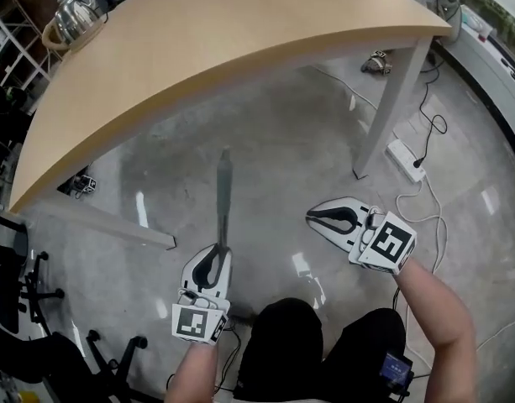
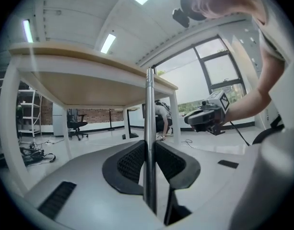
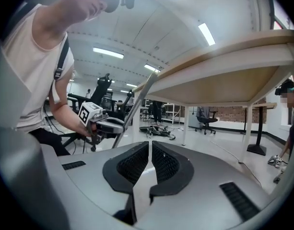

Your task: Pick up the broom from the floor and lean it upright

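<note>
Broom handle is clamped upright between the jaws of the left gripper, its upper end near the table edge. Right gripper jaws are closed together, empty, apart from the handle.

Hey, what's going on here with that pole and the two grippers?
A person is working two handheld grippers in front of a wooden table. The left gripper is clamped on the broom handle, which rises steeply from its jaws; the brush end is out of view. The right gripper is shut and empty, off to the handle's right. The handle isn't leaning on anything yet.
</note>
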The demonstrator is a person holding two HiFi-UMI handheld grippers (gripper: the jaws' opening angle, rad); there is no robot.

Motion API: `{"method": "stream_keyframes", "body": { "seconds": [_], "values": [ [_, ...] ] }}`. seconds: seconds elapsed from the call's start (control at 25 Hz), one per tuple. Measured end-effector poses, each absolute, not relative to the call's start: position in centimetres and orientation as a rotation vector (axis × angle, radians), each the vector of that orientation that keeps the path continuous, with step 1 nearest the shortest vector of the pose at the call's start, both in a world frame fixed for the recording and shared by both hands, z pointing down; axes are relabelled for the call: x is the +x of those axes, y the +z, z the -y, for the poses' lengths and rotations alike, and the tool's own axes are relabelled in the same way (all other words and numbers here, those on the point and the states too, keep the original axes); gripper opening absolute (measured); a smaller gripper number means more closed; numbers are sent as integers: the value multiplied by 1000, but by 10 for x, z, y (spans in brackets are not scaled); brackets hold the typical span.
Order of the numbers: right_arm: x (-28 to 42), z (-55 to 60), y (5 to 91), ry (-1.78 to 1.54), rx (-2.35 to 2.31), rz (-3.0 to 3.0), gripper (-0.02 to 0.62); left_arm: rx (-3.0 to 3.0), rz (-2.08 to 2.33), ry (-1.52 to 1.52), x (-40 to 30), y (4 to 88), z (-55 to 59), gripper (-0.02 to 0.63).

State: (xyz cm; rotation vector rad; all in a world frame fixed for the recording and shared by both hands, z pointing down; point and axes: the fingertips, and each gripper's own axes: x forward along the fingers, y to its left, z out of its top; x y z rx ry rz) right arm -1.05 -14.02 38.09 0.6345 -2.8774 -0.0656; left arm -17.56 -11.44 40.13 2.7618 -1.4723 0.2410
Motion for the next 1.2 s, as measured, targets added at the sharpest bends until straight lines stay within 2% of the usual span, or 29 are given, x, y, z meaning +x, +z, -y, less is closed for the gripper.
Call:
{"method": "stream_keyframes", "body": {
  "seconds": [0.64,1.2],
  "values": [
    [-1,147,349,-131,624,2928,32,2417,1951,-100,-219,349,144,77],
    [4,153,362,-144,620,2912,32,2239,2129,-206,-250,346,175,78]
  ]
}}
